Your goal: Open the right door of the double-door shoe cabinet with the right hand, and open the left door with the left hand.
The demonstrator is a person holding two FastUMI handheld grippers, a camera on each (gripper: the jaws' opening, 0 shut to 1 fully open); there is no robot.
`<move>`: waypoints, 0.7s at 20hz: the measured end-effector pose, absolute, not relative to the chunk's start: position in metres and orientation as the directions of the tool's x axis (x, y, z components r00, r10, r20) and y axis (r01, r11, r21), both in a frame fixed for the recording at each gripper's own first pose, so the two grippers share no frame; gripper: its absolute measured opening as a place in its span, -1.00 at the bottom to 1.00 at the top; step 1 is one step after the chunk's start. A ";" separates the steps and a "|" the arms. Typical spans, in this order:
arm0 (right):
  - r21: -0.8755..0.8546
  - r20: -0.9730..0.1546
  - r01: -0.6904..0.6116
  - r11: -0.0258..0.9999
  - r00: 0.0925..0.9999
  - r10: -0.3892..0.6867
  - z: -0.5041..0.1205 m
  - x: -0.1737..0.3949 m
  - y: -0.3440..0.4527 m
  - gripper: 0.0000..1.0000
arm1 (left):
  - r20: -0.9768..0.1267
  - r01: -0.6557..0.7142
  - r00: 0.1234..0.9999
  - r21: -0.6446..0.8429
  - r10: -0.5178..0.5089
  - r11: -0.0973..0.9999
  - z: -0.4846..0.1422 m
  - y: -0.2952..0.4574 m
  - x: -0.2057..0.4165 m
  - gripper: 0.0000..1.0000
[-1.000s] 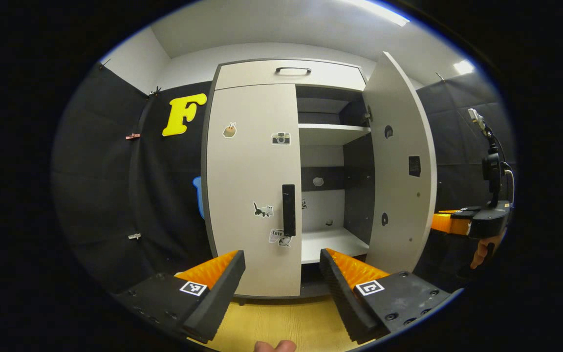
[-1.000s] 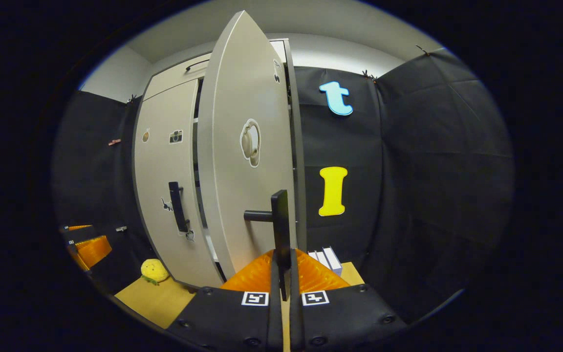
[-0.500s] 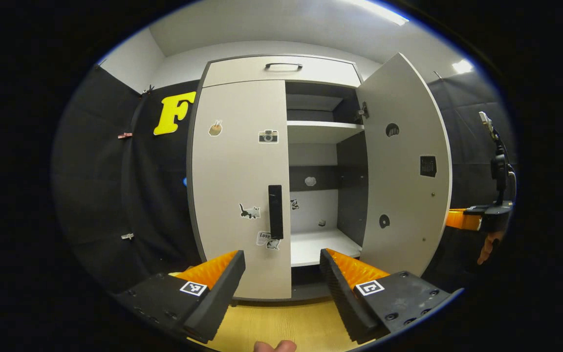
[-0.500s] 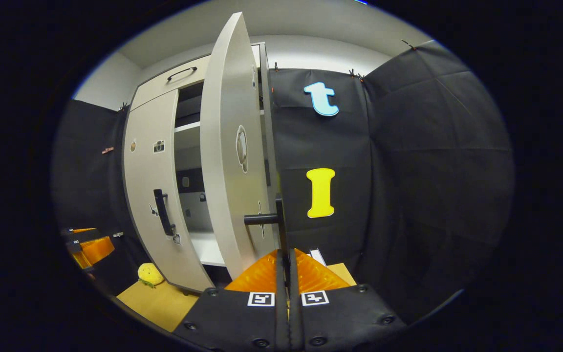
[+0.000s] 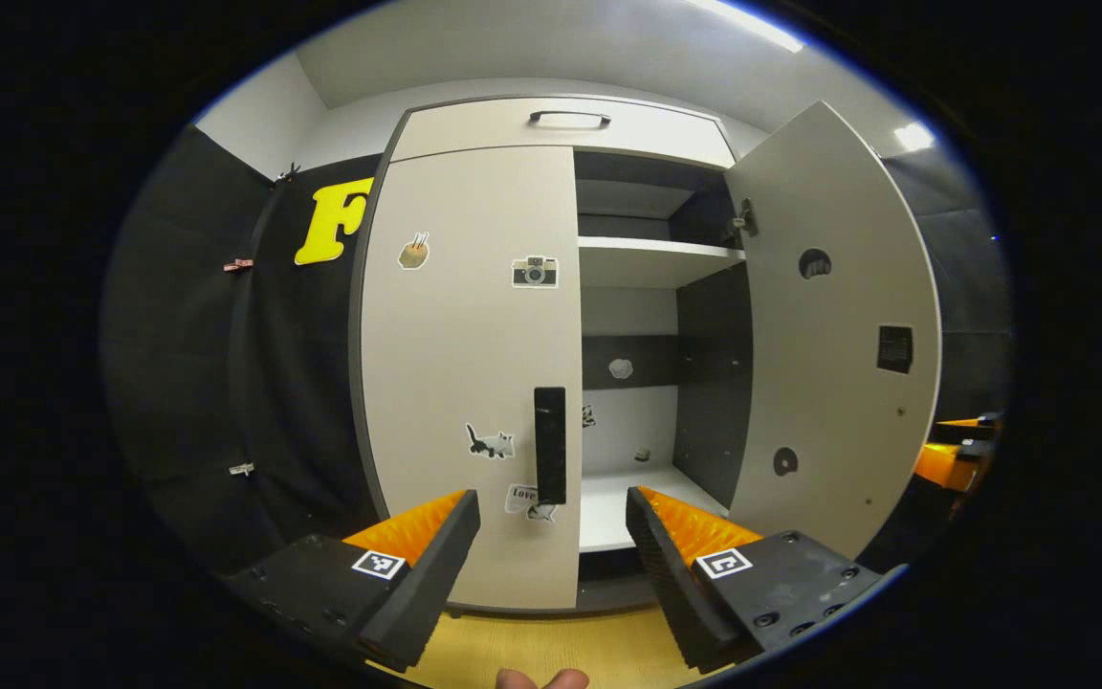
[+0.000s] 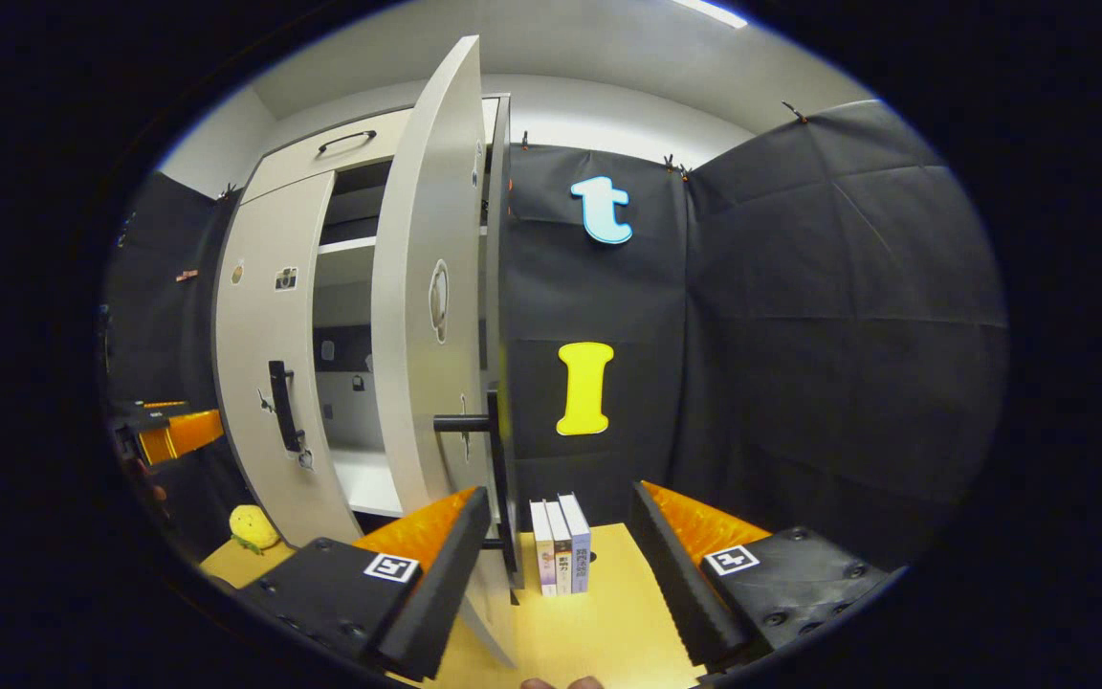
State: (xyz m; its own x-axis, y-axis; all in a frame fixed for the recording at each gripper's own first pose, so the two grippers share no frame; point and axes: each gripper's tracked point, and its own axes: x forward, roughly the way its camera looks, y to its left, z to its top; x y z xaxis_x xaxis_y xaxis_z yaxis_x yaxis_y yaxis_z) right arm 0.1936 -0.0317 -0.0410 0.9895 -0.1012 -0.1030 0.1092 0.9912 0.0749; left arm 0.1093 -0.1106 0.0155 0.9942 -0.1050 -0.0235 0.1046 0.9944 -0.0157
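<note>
The pale grey shoe cabinet fills the left gripper view. Its left door [image 5: 465, 364] is closed, with a black bar handle [image 5: 550, 445] at its inner edge. My left gripper [image 5: 552, 498] is open, a short way in front of that handle and not touching it. The right door [image 5: 838, 335] stands swung wide, baring the shelves [image 5: 651, 263]. In the right gripper view that right door [image 6: 427, 316] is edge-on. Its black handle [image 6: 498, 478] stands between the fingers of my open right gripper [image 6: 559, 496], close to the left one, with neither finger pressing on it.
A top drawer [image 5: 561, 129] sits above the doors. Several upright books [image 6: 561, 545] stand on the yellow wooden floor [image 6: 608, 622] beside the open door. A yellow plush toy [image 6: 252, 528] lies by the cabinet's foot. Black cloth walls close in on both sides.
My right gripper has opened and let go of the right door's handle after swinging the door wider. My left gripper has drawn closer to the left door's handle.
</note>
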 end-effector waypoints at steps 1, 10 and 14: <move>0.084 -0.094 0.120 0.989 0.989 -0.112 -0.039 0.193 -0.034 0.93 | -0.018 0.104 0.994 0.001 -0.104 0.995 0.016 -0.111 0.121 0.89; 0.089 -0.063 0.160 0.983 0.986 -0.155 -0.035 0.192 -0.045 0.94 | -0.057 0.107 0.993 0.048 -0.104 0.993 -0.006 -0.120 0.214 0.76; 0.086 -0.059 0.164 0.983 0.986 -0.159 -0.034 0.192 -0.048 0.94 | -0.069 0.108 0.992 0.006 -0.107 0.994 -0.013 -0.126 0.240 0.44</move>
